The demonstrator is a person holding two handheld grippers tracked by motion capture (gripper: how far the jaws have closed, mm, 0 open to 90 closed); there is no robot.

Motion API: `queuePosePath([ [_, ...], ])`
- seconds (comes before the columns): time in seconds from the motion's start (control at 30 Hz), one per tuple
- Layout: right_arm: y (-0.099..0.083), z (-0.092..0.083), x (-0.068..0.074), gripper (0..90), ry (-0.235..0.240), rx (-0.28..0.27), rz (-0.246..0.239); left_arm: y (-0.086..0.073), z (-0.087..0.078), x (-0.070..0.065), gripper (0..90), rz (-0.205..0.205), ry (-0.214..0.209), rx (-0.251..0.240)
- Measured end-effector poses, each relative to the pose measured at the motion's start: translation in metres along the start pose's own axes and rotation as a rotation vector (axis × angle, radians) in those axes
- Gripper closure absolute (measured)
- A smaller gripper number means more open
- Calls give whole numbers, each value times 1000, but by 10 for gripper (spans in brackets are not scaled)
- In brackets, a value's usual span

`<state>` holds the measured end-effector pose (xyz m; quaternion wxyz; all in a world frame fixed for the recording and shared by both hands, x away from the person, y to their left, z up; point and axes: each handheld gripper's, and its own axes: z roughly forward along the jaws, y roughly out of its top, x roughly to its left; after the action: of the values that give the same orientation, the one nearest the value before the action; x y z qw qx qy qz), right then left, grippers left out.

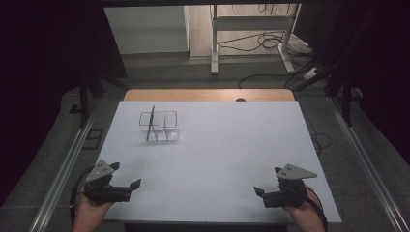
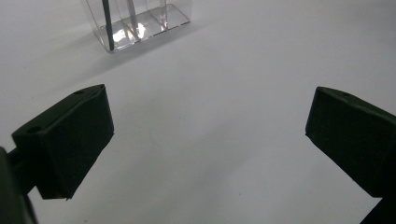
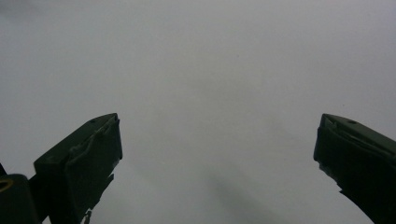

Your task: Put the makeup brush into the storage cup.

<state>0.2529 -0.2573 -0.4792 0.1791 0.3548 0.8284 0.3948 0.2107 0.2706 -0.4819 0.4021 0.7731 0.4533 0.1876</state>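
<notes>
A clear plastic organizer (image 1: 162, 128) with several narrow compartments stands on the white table (image 1: 232, 154) at the back left. A thin dark stick (image 1: 151, 123) stands upright in its left compartment. In the left gripper view the organizer (image 2: 144, 25) is at the top, with the stick (image 2: 108, 23) inside it. My left gripper (image 1: 126, 174) rests near the front left edge, jaws wide open and empty (image 2: 205, 140), aimed toward the organizer. My right gripper (image 1: 268, 180) sits at the front right, also open with nothing between its jaws (image 3: 217, 158), over bare white surface.
A wooden strip (image 1: 208, 94) borders the table's far edge. Beyond it stand a white metal frame (image 1: 251, 26) and loose cables (image 1: 270, 43) on the floor. Metal rails (image 1: 67, 164) run along both sides of the table.
</notes>
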Motion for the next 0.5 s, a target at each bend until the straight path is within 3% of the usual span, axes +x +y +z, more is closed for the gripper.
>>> queuePosePath([
  [0.5,0,-1,-1,11,-3,-7,5,-8,-6,3,12,-6,29,15],
])
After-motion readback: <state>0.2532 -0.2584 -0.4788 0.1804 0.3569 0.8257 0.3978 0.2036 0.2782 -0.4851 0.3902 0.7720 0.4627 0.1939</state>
